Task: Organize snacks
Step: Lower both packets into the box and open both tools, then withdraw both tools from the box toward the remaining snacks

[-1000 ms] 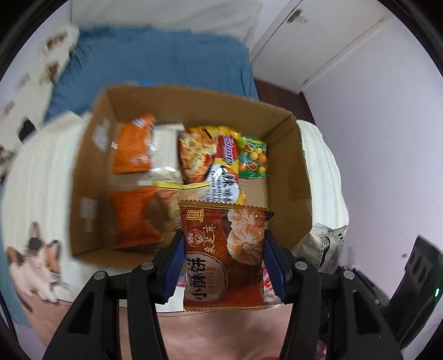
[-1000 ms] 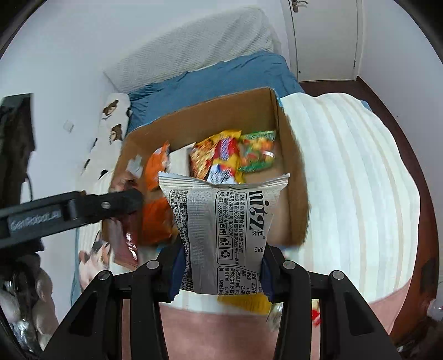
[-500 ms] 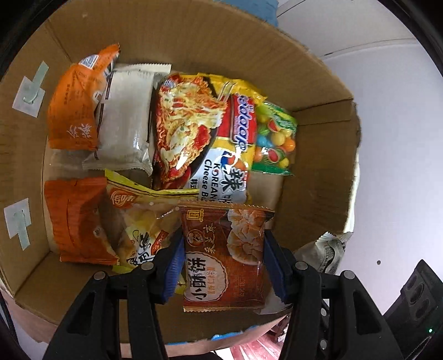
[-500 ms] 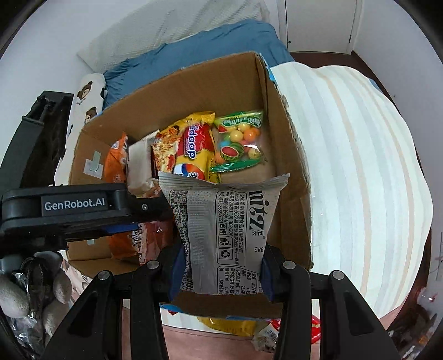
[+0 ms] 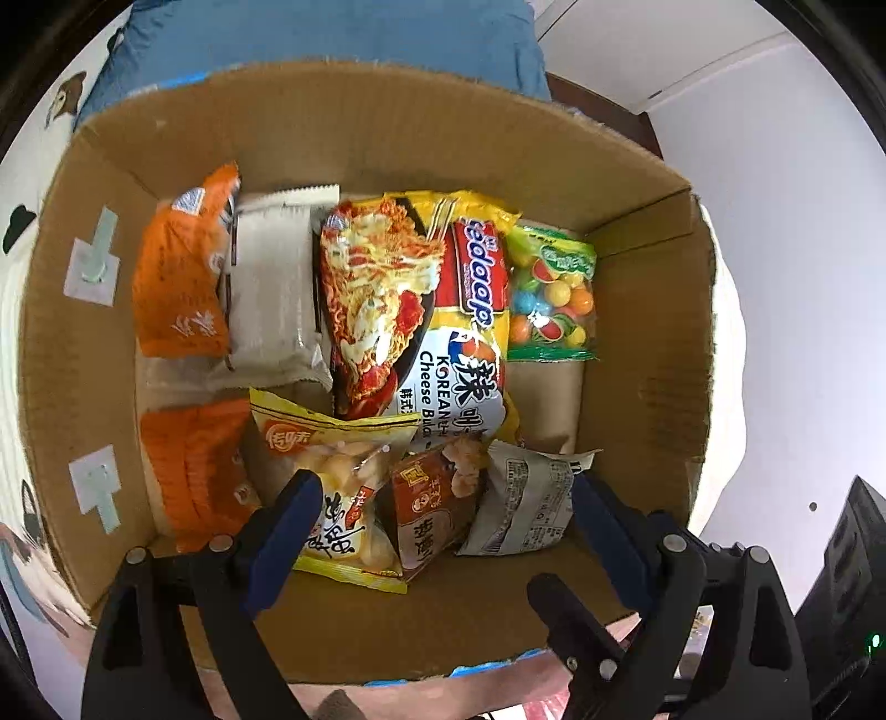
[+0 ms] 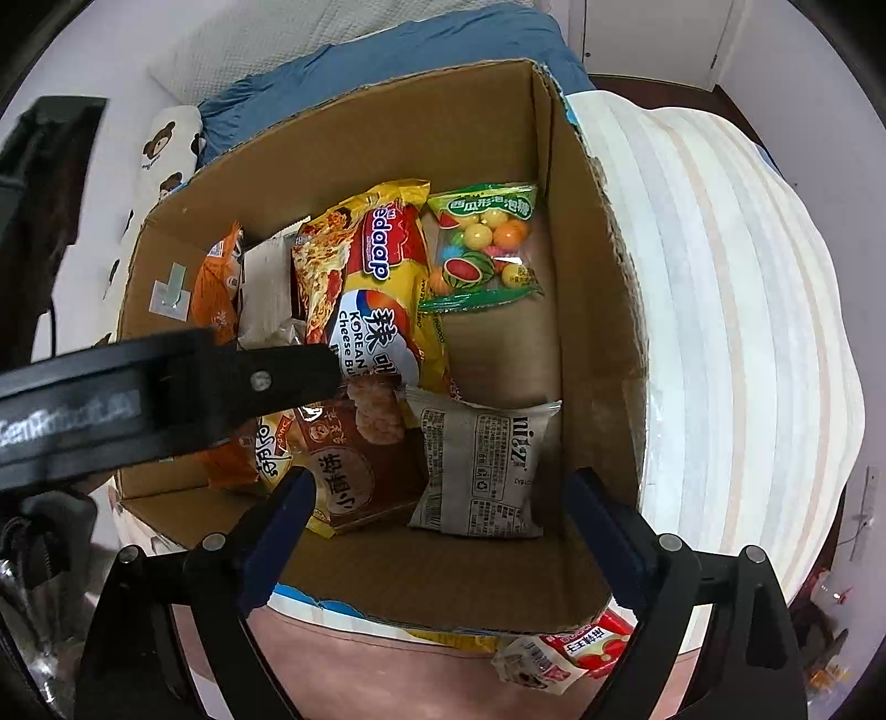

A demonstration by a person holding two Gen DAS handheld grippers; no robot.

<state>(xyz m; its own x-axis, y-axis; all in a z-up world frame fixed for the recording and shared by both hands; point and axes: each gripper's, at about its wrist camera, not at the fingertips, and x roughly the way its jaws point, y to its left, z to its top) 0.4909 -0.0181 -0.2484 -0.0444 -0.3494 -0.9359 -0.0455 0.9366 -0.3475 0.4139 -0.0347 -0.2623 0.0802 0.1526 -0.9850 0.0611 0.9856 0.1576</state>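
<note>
A cardboard box (image 5: 648,343) (image 6: 587,310) holds several snack packs. The brown pastry pack (image 5: 432,509) (image 6: 354,471) and the grey pack (image 5: 526,504) (image 6: 482,465) lie at the box's near end, side by side. My left gripper (image 5: 443,520) is open and empty above them. My right gripper (image 6: 437,509) is open and empty above the grey pack. The left gripper's black body (image 6: 138,399) crosses the right wrist view. A yellow noodle pack (image 5: 432,310) (image 6: 376,288), a green candy bag (image 5: 554,293) (image 6: 482,243) and orange packs (image 5: 183,277) lie further in.
The box stands on a white striped cushion (image 6: 731,310). A blue bed (image 5: 310,39) lies beyond. Loose snack packs (image 6: 559,653) lie on the floor in front of the box. A dark device (image 5: 847,587) stands at the right.
Both grippers opened and let go of their packs. The brown pack and the grey pack now lie in the box's near end. Both grippers pulled back a little.
</note>
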